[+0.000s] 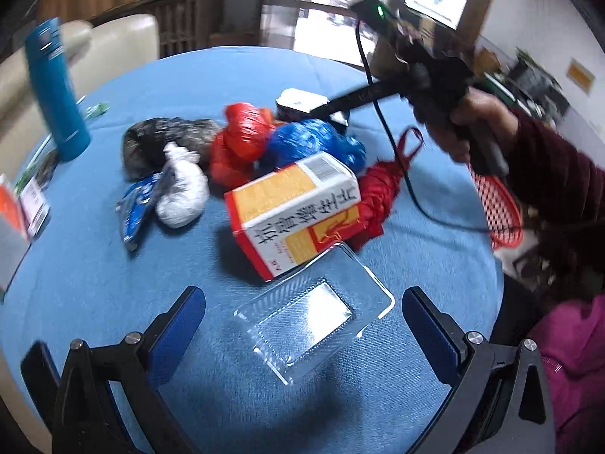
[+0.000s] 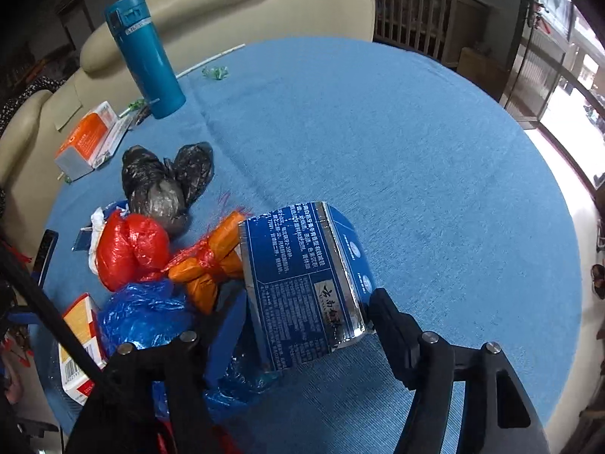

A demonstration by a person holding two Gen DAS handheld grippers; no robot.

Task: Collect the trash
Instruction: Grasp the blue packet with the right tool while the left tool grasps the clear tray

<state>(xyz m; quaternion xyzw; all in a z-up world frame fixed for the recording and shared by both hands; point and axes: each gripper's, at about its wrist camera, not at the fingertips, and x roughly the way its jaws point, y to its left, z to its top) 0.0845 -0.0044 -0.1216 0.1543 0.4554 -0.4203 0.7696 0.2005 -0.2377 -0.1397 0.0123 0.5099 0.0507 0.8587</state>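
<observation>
A heap of trash lies on the blue tablecloth [image 1: 94, 283]: a clear plastic tray [image 1: 314, 312], a yellow-and-white carton [image 1: 295, 212], black [image 1: 166, 142], red [image 1: 238, 140], blue [image 1: 314, 143] and white [image 1: 185, 189] knotted bags. My left gripper [image 1: 302, 325] is open, its fingers either side of the clear tray. My right gripper [image 2: 306, 321] is shut on a blue-and-silver box [image 2: 302, 283], beside the blue bag [image 2: 143, 314], an orange bundle [image 2: 211, 265], the red bag [image 2: 128, 249] and the black bag [image 2: 162, 181]. In the left view it reaches over the heap [image 1: 329, 108].
A teal flask [image 1: 56, 90] stands at the table's far left, also in the right wrist view [image 2: 143, 56]. An orange-and-white box [image 2: 87, 140] lies near it. A folded red umbrella [image 1: 382, 193] and a red mesh swatter [image 1: 495, 208] lie right. A cream sofa [image 2: 227, 3] stands behind.
</observation>
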